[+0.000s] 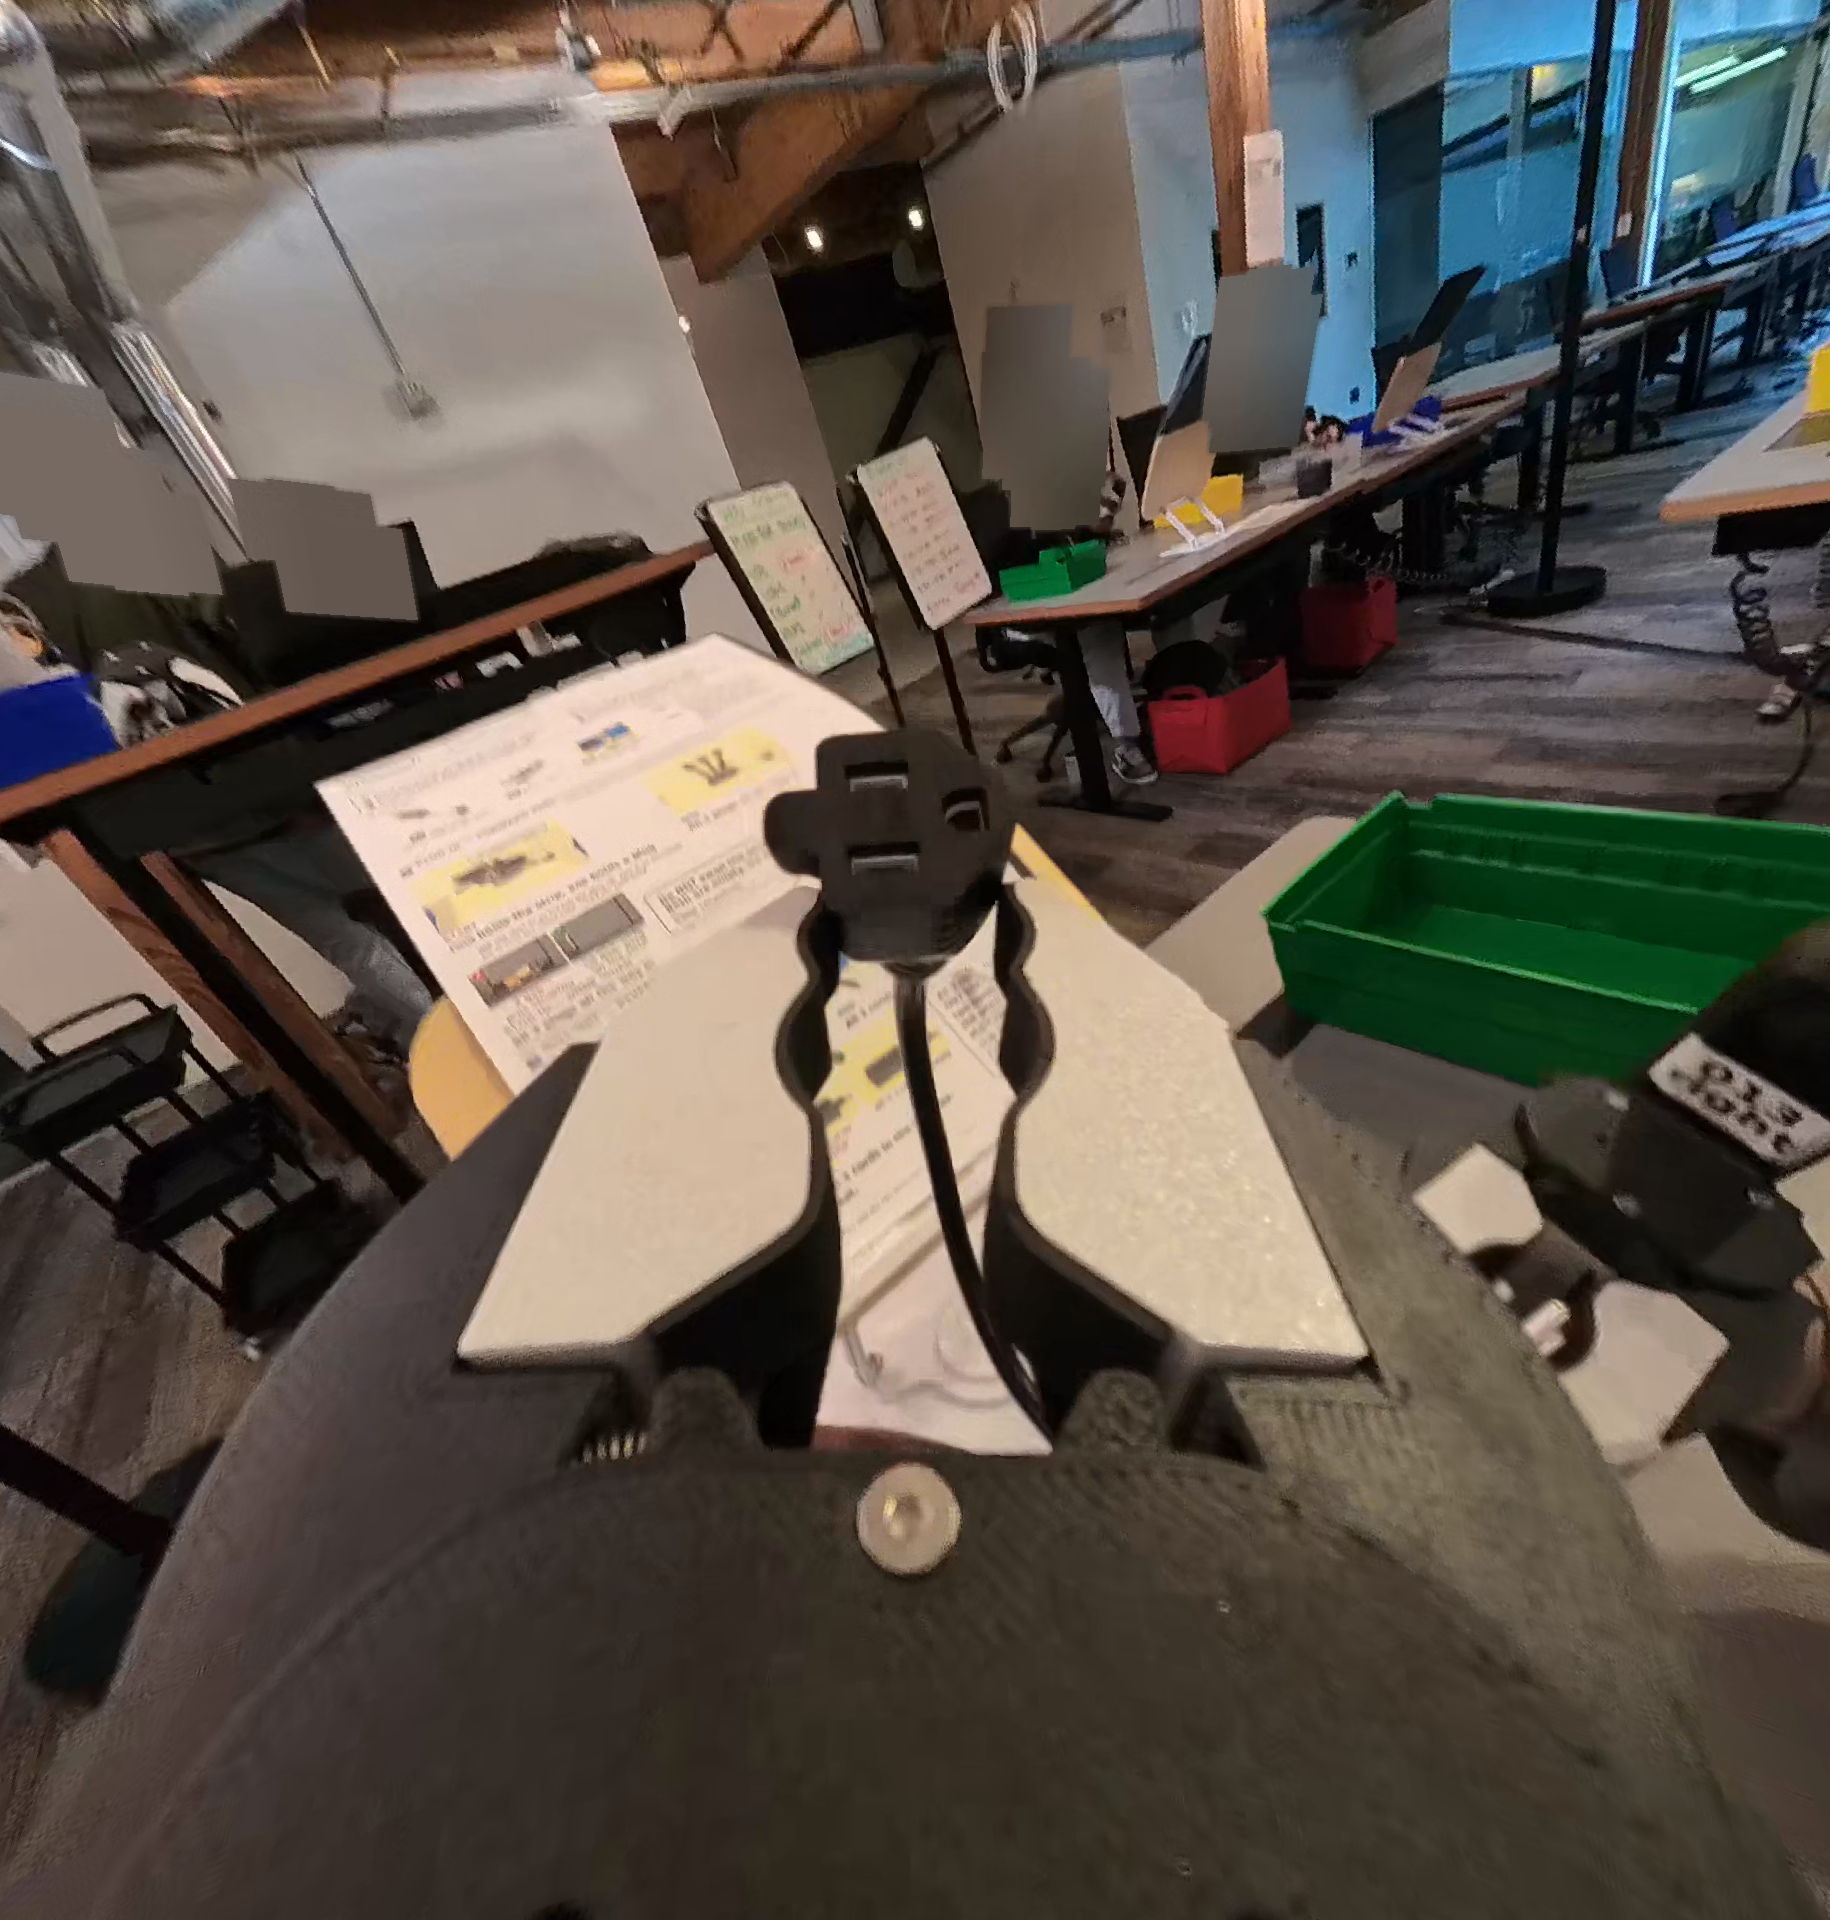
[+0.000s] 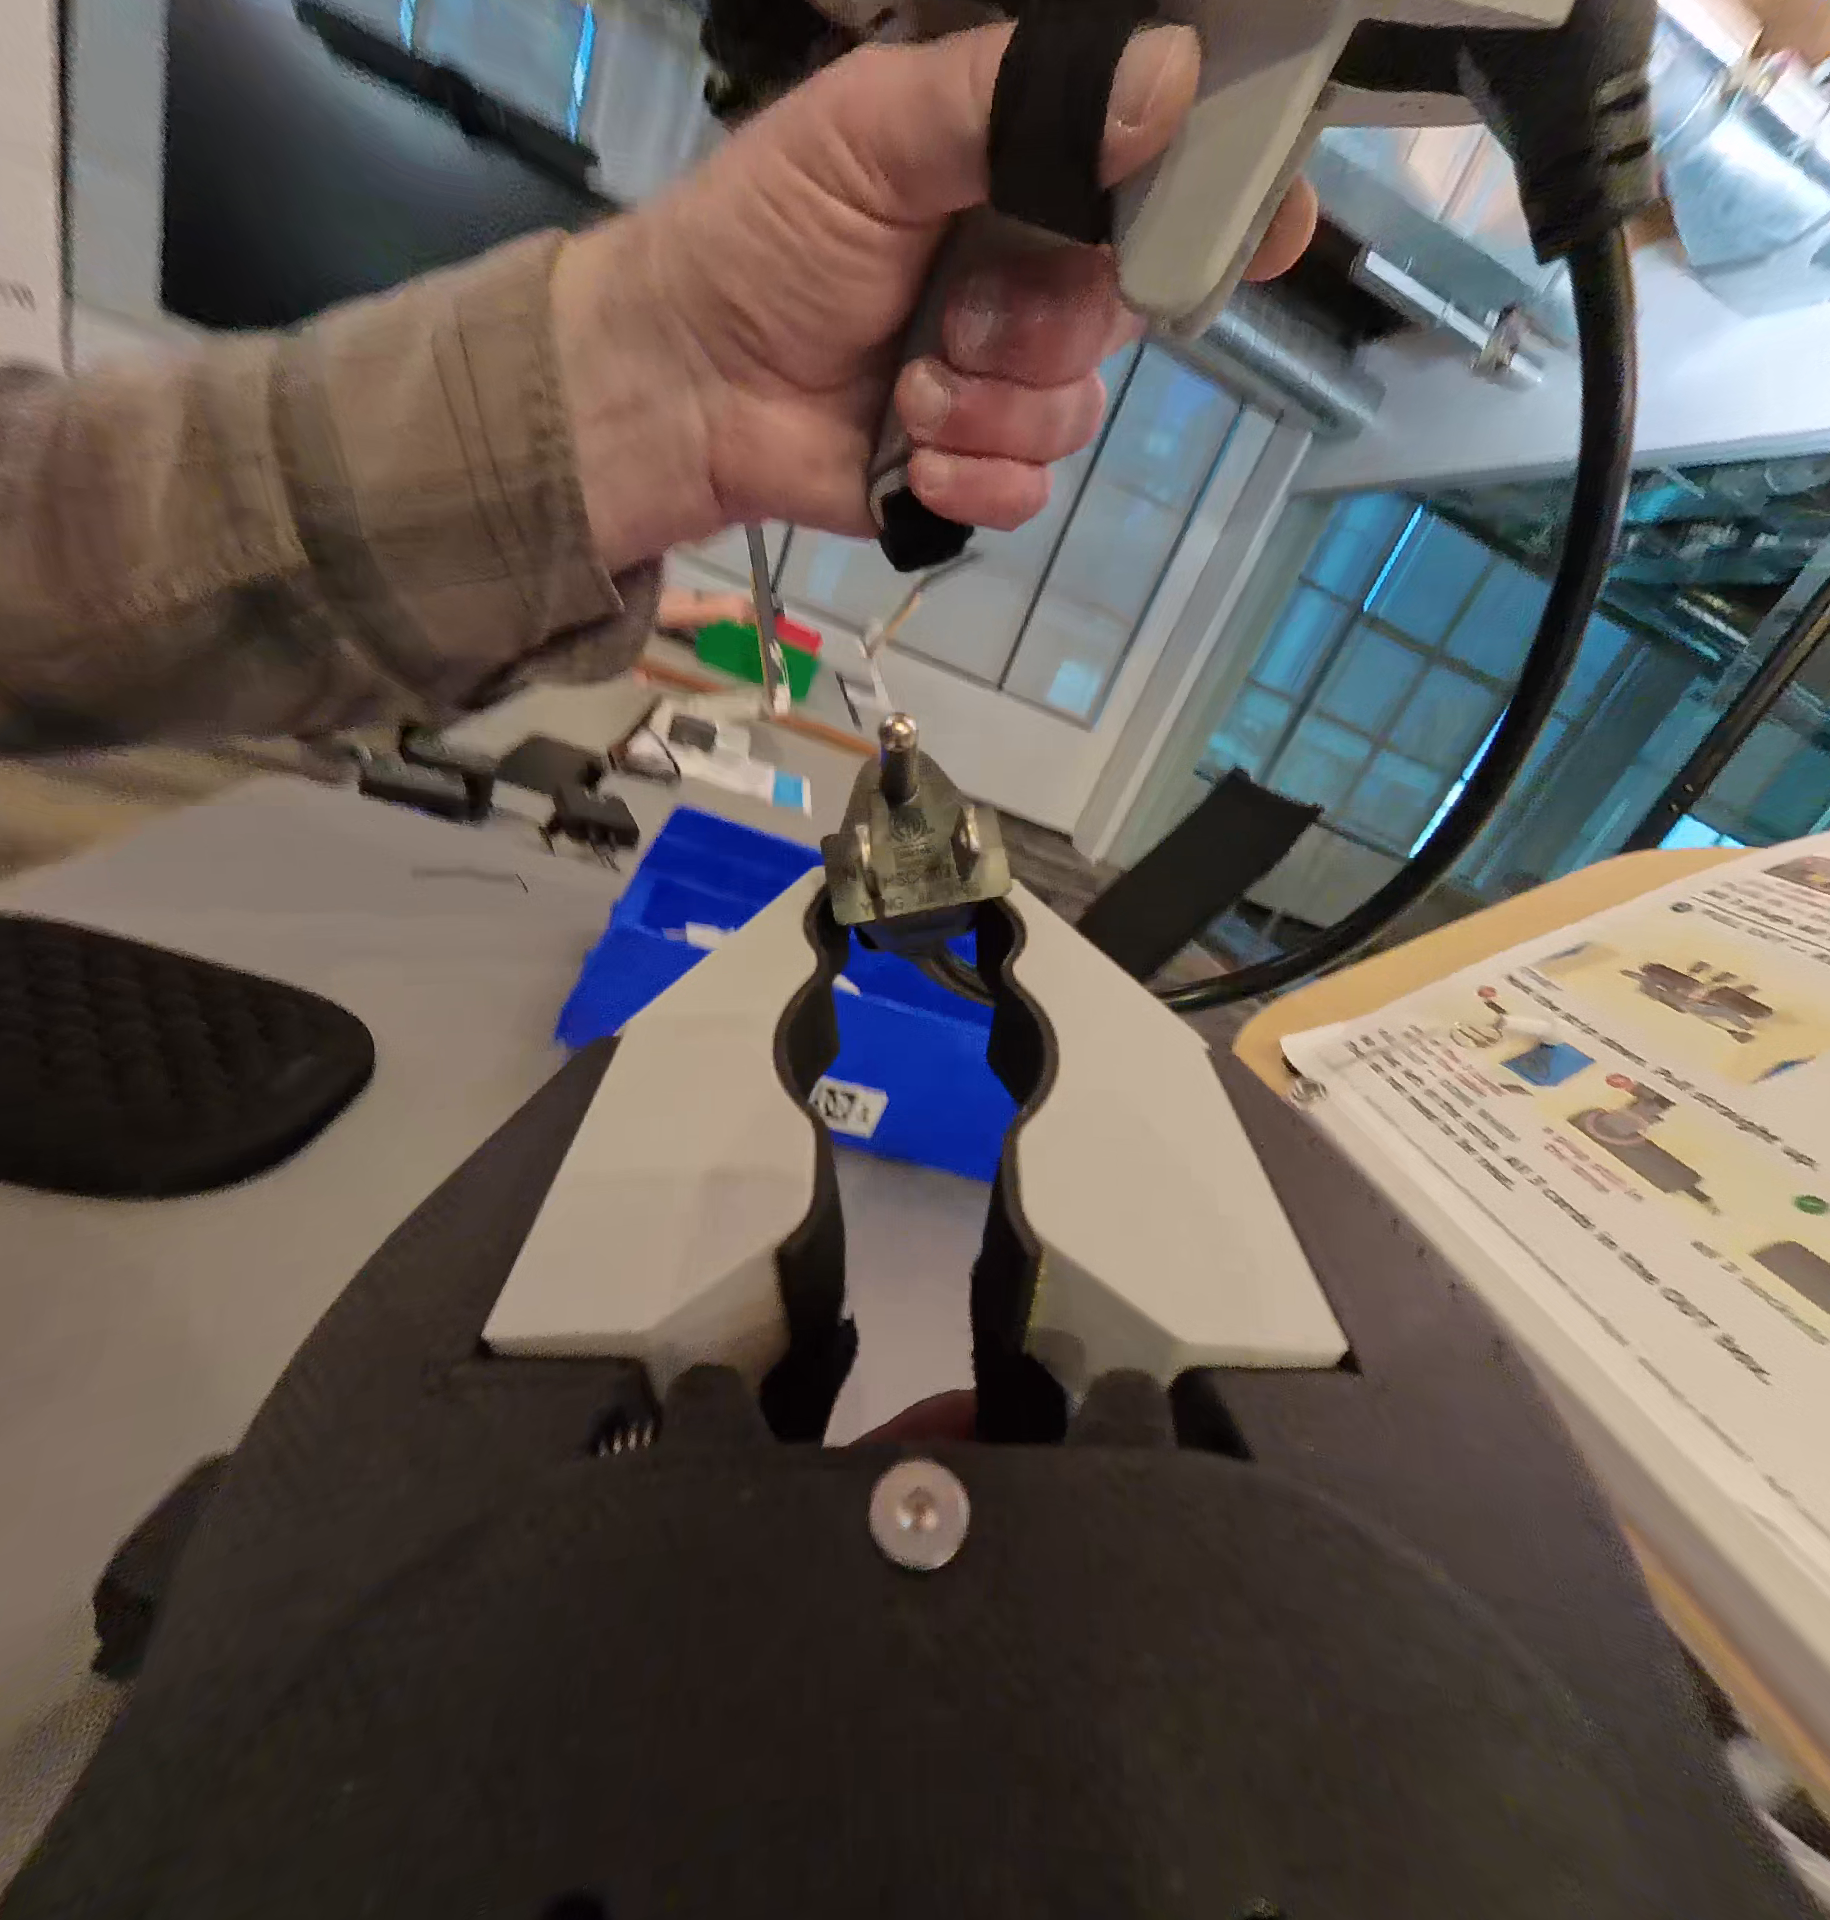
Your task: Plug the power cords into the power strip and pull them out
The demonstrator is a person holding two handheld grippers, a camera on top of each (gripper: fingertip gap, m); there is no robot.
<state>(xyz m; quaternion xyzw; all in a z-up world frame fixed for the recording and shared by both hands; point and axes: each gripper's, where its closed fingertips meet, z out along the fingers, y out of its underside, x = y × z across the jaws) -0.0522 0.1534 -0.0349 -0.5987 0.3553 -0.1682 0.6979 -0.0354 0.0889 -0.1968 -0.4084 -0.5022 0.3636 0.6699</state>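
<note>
While both jaws clamp, left gripper (image 1: 911,914) holding socket end (image 1: 887,831), right gripper (image 2: 911,925) holding plug (image 2: 906,857)

Open-plan office/lab: long desks (image 1: 1254,561), whiteboards (image 1: 786,582), parts bins (image 1: 1513,914).

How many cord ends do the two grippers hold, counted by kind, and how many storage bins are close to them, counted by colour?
Socket end, held by left gripper: 1
Pronged plug, held by right gripper: 1
Green bin: 1
Blue bin: 1
Total: 4
</note>
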